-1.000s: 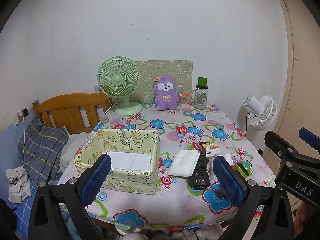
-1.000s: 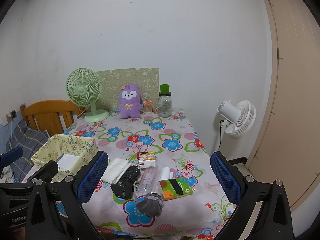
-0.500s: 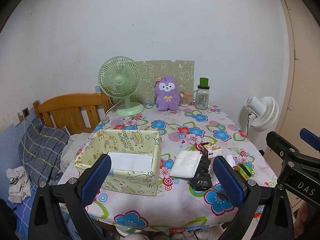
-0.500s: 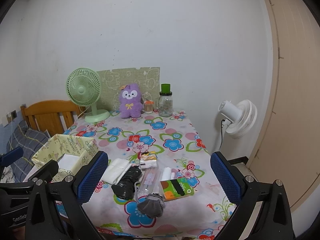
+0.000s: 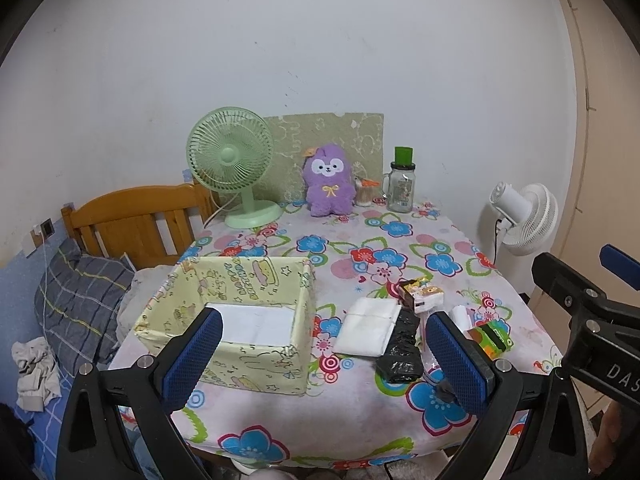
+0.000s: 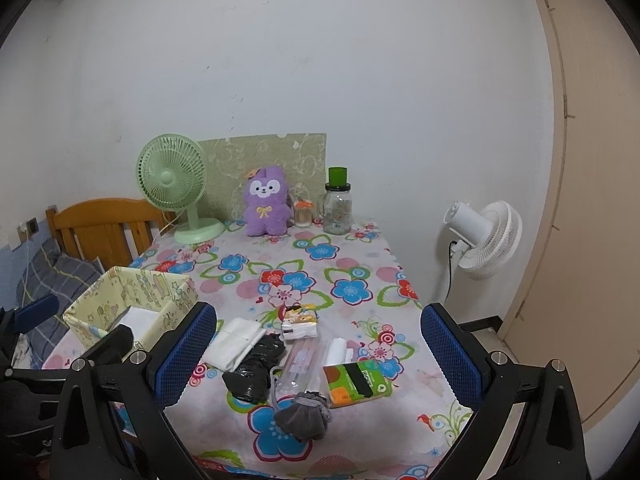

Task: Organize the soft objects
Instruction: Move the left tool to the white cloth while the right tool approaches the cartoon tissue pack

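A yellow patterned fabric box stands at the near left of the flowered table, a white sheet lying in it. To its right lie a white folded cloth, a black crumpled bag, a small tissue pack, a clear pen pouch, a green-orange pack and a grey knitted bundle. A purple plush toy sits at the back. My left gripper and right gripper hover open before the near table edge, holding nothing.
A green desk fan, a small cup and a glass jar with a green lid stand along the back wall. A wooden bed frame and striped pillow lie left. A white floor fan and a door are right.
Both views have shifted slightly, the table sitting a little farther and lower in frame. Nothing on the table has moved; both grippers stay open.
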The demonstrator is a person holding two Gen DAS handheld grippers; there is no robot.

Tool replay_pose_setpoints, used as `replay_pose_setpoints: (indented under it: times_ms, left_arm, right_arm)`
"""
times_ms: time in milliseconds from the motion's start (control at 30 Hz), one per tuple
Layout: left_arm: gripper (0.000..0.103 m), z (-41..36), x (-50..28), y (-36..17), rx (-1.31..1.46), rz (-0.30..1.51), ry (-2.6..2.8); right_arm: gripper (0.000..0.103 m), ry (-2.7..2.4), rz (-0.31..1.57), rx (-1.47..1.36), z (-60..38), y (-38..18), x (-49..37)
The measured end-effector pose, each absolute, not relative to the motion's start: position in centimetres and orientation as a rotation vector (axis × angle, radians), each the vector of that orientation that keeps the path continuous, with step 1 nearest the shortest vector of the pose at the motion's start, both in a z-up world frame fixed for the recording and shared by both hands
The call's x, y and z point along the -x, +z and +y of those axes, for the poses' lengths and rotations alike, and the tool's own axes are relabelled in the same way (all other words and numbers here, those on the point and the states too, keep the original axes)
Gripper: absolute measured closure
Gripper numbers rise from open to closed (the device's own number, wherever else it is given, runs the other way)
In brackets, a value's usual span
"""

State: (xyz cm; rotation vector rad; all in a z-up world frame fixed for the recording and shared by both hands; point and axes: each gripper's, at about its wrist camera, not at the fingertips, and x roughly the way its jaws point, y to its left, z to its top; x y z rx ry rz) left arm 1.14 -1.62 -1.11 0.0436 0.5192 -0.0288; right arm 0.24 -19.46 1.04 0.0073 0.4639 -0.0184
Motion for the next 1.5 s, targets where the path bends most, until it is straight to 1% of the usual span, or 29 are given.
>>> replay_pose_setpoints:
  times_ms: [633, 1300, 1500]
  left_arm:
    - [0.003, -6.0, -7.2, -5.5, -0.089, 0.644, -0.099]
    - [0.011, -7.2, -13.7, -10.1, -0.086, 0.789, -0.127]
    - [0.011, -7.8, -14.9, -10.9, -0.145, 0.772, -0.088]
  right_arm:
    - [0.0, 0.01, 0.564, -0.01, -21.4, -2.8, -6.3]
    - [0.001, 0.036, 0.695, 0.001, -20.7, -7.9, -13.7]
    - [0.002, 0.04, 0.741, 0.01, -20.2, -9.5, -15.9]
